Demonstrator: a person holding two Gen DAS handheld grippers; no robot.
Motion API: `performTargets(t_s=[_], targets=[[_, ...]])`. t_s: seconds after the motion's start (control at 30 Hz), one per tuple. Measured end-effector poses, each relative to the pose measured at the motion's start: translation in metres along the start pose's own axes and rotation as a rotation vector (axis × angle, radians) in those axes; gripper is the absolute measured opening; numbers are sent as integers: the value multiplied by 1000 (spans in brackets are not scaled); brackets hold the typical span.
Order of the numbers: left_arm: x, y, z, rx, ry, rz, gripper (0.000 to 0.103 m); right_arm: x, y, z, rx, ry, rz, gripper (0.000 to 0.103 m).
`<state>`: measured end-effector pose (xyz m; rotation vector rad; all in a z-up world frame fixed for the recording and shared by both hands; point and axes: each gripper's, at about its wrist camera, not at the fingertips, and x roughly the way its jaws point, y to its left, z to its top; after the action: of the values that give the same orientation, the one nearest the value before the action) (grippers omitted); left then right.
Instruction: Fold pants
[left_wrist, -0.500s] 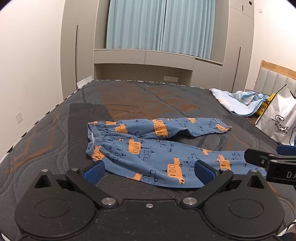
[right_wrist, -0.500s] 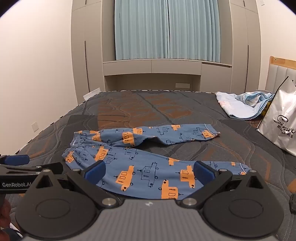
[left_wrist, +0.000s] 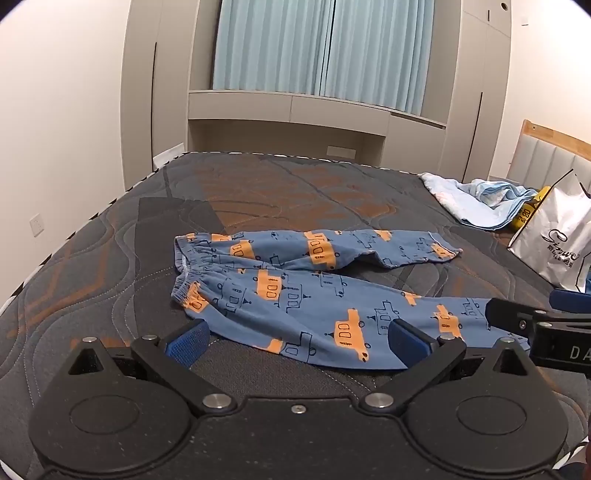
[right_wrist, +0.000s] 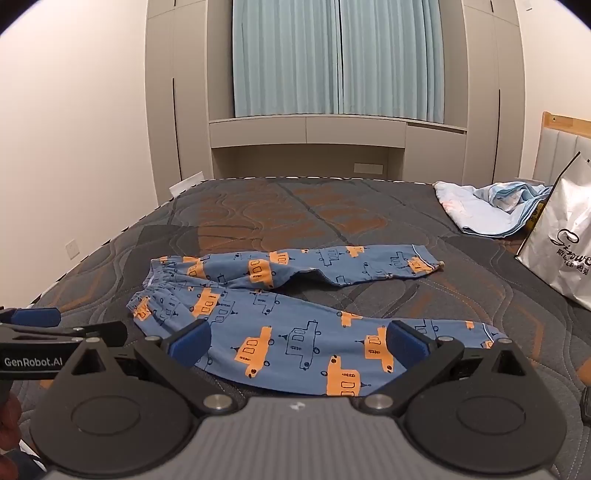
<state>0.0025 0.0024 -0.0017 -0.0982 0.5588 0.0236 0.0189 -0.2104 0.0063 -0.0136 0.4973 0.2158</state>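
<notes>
Both grippers are spread as wide as they go, nothing in either. The left gripper (left_wrist: 295, 341) hovers over the near leg of the pants (left_wrist: 295, 295), which lie flat on the dark quilted mattress (left_wrist: 295, 192), waistband at 9 o'clock, cuffs at 3. The right gripper (right_wrist: 297, 343) sits over that same leg, closer to the cuff. Out at 2 o'clock there's a crumpled light blue blanket (left_wrist: 476, 203) and a white shopping bag (left_wrist: 557, 240), with something yellow between them, can't really tell what.
</notes>
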Motion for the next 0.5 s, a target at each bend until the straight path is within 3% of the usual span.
performTargets(t_s=[0.5], targets=[[2, 4, -4, -9, 16, -3, 103, 2, 0, 0, 7, 9, 5, 103]])
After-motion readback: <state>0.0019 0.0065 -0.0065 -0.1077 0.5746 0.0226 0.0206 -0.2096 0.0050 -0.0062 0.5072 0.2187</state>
